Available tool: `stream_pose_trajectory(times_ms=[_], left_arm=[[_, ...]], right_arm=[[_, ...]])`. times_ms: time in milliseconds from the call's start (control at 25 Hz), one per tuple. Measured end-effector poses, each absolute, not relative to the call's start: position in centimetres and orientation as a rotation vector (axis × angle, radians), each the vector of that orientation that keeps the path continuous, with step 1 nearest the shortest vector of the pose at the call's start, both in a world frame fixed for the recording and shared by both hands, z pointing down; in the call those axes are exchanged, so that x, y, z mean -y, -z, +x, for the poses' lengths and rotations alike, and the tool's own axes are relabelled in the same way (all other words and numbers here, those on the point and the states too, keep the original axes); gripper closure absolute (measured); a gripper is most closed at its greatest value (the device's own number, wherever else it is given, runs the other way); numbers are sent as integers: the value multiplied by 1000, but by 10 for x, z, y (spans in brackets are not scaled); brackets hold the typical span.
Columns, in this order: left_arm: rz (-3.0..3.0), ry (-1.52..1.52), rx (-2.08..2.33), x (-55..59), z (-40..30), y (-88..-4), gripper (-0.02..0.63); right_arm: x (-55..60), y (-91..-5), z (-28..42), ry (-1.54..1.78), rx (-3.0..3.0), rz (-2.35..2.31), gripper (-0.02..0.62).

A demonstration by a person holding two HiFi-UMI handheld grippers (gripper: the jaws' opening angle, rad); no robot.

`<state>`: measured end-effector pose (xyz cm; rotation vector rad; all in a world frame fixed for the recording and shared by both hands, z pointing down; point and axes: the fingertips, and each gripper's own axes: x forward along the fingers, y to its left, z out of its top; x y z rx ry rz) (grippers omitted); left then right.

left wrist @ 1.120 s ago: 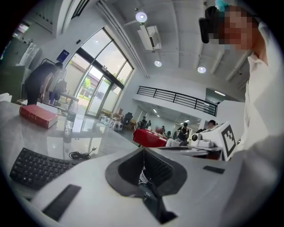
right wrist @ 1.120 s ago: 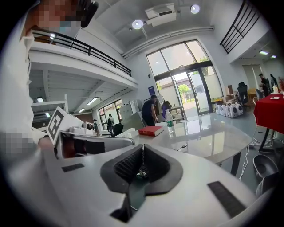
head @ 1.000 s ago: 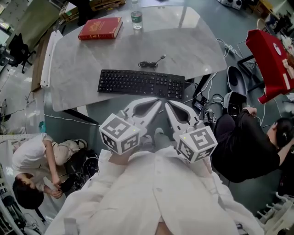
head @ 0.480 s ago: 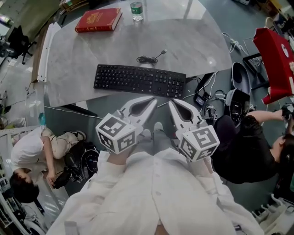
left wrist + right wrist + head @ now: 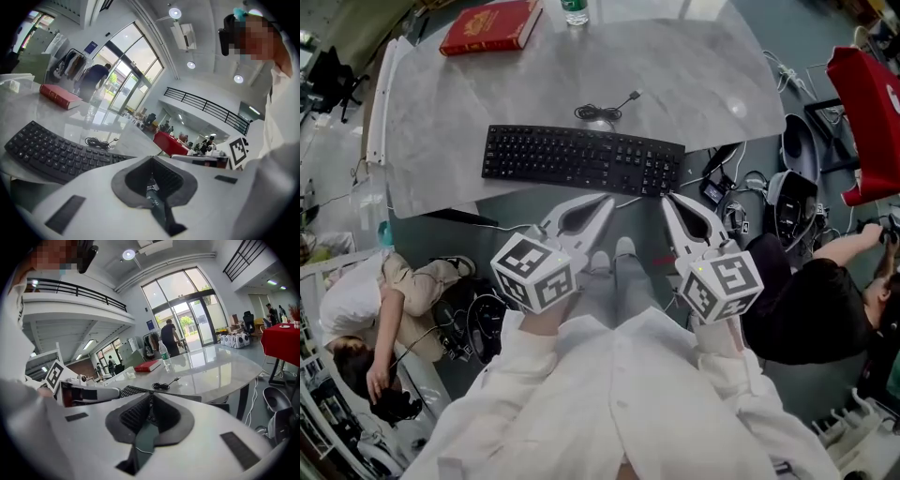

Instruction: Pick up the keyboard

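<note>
A black keyboard [image 5: 582, 160] lies along the near edge of the grey marble table [image 5: 694, 75], its coiled black cable [image 5: 602, 112] just behind it. My left gripper [image 5: 609, 199] hangs short of the table's near edge, tips pointing at the keyboard's middle, jaws shut and empty. My right gripper [image 5: 666, 198] hangs beside it, aimed at the keyboard's right end, jaws also shut with nothing between them. In the left gripper view the keyboard [image 5: 51, 152] spreads at lower left; in the right gripper view only a strip of the keyboard [image 5: 136, 391] shows above the jaws.
A red book [image 5: 490, 25] and a water bottle [image 5: 575, 10] stand at the table's far side. A person crouches on the floor at lower left [image 5: 384, 309], another sits at right [image 5: 825, 300]. Cables and bags [image 5: 778, 202] clutter the floor by the table's right edge.
Both grippers have drawn apart a little and come closer to the keyboard's near edge. The table sits higher in the head view. Jaws stayed shut.
</note>
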<state>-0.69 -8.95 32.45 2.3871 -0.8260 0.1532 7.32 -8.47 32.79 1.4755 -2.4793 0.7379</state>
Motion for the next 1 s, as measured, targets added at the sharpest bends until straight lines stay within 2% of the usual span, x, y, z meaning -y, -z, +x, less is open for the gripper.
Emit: stream_pose_trajectory(times_ms=[1000], left_arm=[[2209, -201, 809, 108, -22, -410, 591]], right_arm=[[117, -416, 107, -894, 2298, 1526, 561]])
